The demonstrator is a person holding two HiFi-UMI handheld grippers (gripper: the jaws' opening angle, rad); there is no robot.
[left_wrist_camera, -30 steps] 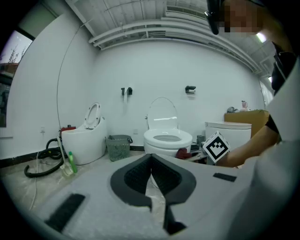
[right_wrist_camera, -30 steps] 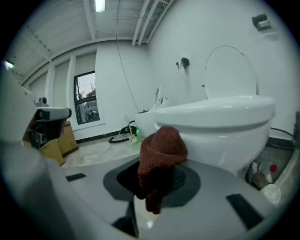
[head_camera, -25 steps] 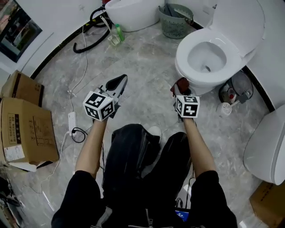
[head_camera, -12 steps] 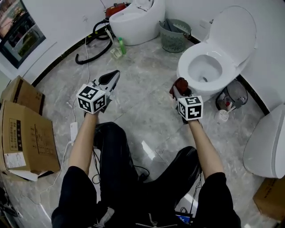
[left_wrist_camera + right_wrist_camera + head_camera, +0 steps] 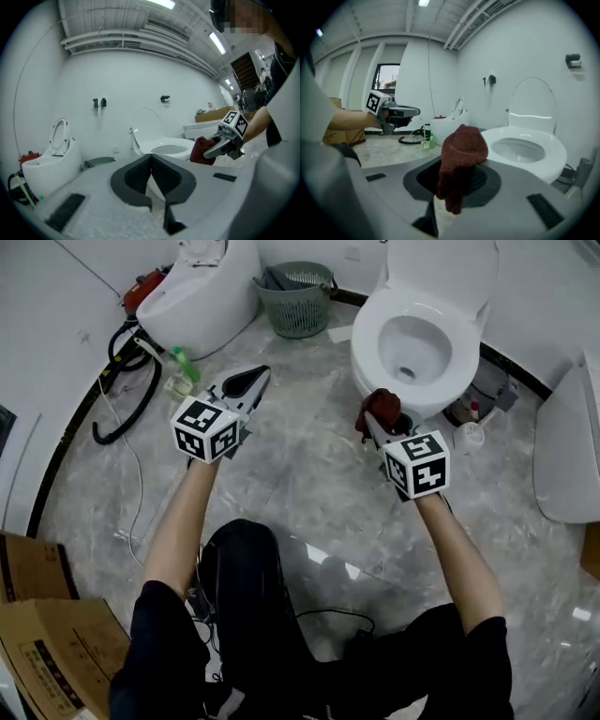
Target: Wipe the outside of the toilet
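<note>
Now pinching red cloth [image 5: 379, 405] in right gripper [image 5: 377, 424] near toilet [image 5: 367, 345]; with left gripper [image 5: 247, 384] pressed together, empty; press flat on outer bowl.

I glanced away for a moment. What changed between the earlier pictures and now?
The person has turned toward the toilet, bringing the right gripper and its red cloth close to the bowl's front. Nothing was grasped or released. Unchanged: the right gripper stays shut on the red cloth, and the left gripper stays shut and empty.
</note>
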